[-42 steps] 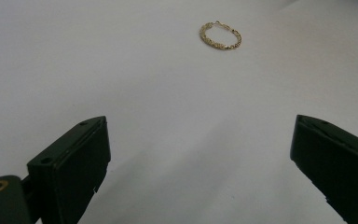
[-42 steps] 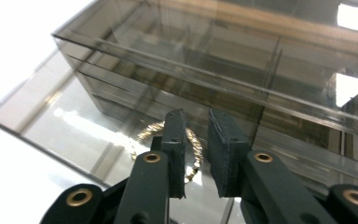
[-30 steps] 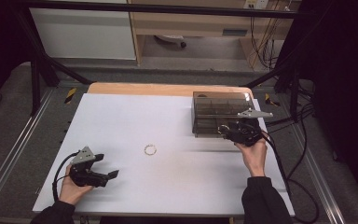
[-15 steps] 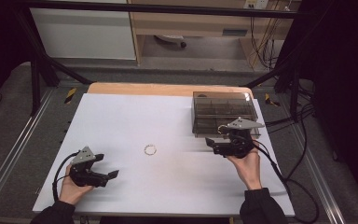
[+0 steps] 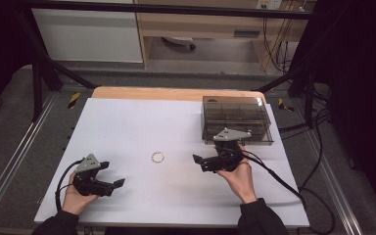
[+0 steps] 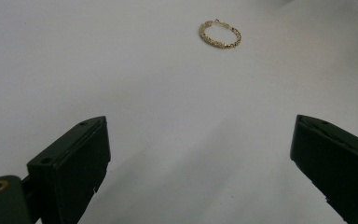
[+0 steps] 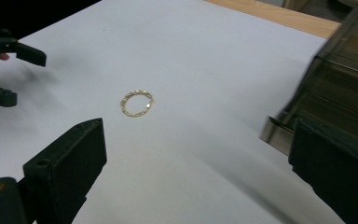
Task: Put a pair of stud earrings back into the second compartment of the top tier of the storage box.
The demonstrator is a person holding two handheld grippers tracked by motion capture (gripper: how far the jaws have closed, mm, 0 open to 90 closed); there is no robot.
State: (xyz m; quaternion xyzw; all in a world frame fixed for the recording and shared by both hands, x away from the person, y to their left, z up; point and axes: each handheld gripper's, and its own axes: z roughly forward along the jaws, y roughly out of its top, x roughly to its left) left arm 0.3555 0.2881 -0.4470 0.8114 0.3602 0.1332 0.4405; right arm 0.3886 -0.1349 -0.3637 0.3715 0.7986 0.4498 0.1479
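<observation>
High view first: finds the gold chain loop (image 5: 157, 156) lying flat on the white table sheet (image 5: 127, 122), near the middle, apart from both grippers and well clear of the smoky plastic box (image 5: 235, 117) at the far right. Puts the right gripper (image 5: 199, 163) just in front of that box, jaws pointing leftward across the sheet, straight toward the loop. Puts the left gripper (image 5: 115, 174) at the near left, jaws aimed rightward and a little away from the person, the loop ahead of it and off to its far side.

Right gripper view: shows jaws spread wide, having just been opening, with nothing between them but bare sheet; sets the loop (image 7: 137, 103) ahead and slightly left of the jaw line, the box edge close on the right. Left gripper view: shows jaws likewise wide apart and empty, the loop (image 6: 220, 34) far up ahead, a touch right of centre.

Judged from this: right gripper a little nearer and better lined up, so likely the one to reach. Roughly round, closed loop, hence no real long axis to square to; calls only for travel leftward, then a low pinch on one side of the chain.
</observation>
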